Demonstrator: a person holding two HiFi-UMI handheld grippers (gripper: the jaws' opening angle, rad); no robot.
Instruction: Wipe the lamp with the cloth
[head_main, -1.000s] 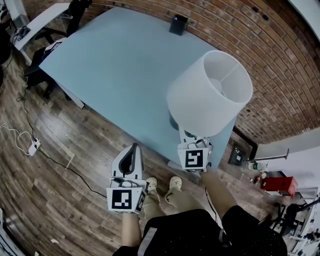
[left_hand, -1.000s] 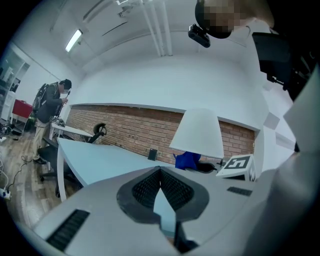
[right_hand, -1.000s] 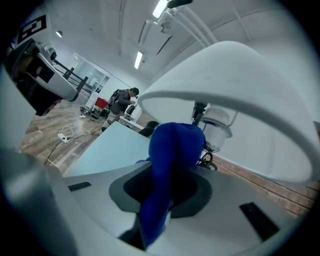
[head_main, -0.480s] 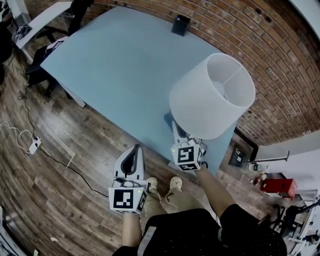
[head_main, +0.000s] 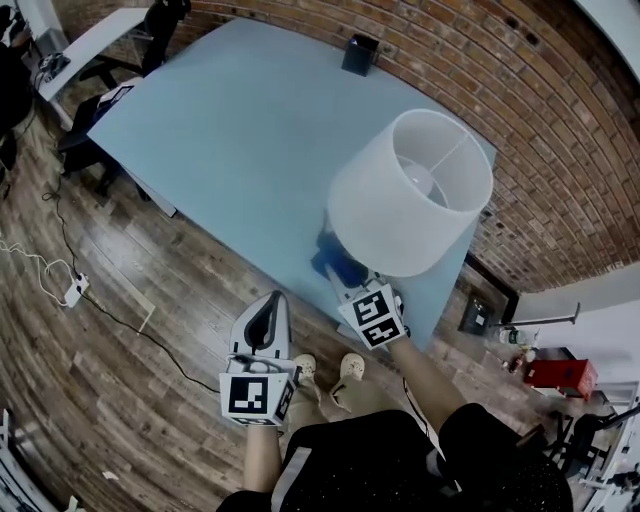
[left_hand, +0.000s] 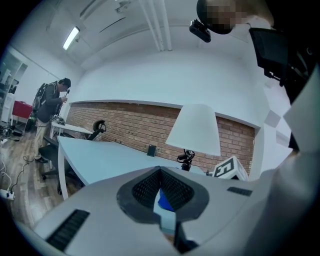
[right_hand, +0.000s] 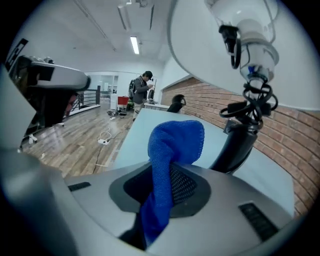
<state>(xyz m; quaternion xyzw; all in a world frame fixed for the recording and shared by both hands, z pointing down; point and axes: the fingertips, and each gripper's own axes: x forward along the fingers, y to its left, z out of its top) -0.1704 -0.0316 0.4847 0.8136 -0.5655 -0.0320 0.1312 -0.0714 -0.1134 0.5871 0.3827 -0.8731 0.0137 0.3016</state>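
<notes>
The lamp has a white shade (head_main: 410, 190) and a black stem (right_hand: 240, 140), and stands near the front right corner of the light blue table (head_main: 230, 130). My right gripper (head_main: 348, 283) is shut on the blue cloth (head_main: 335, 265), low down at the left of the lamp's foot and under the shade's edge. In the right gripper view the cloth (right_hand: 172, 150) sticks up out of the jaws, just left of the stem. My left gripper (head_main: 268, 297) hangs over the floor in front of the table, jaws shut, holding nothing. It looks at the lamp (left_hand: 194, 129).
A small black box (head_main: 358, 52) stands at the table's far edge by the brick wall (head_main: 560, 120). Chairs and a second desk (head_main: 90, 40) are at the far left. A cable and power strip (head_main: 72, 290) lie on the wood floor. A person (left_hand: 52, 102) stands far off.
My right gripper has swung left and turned, bringing the blue cloth out from under the shade to the left of the lamp's foot. The left gripper has stayed put.
</notes>
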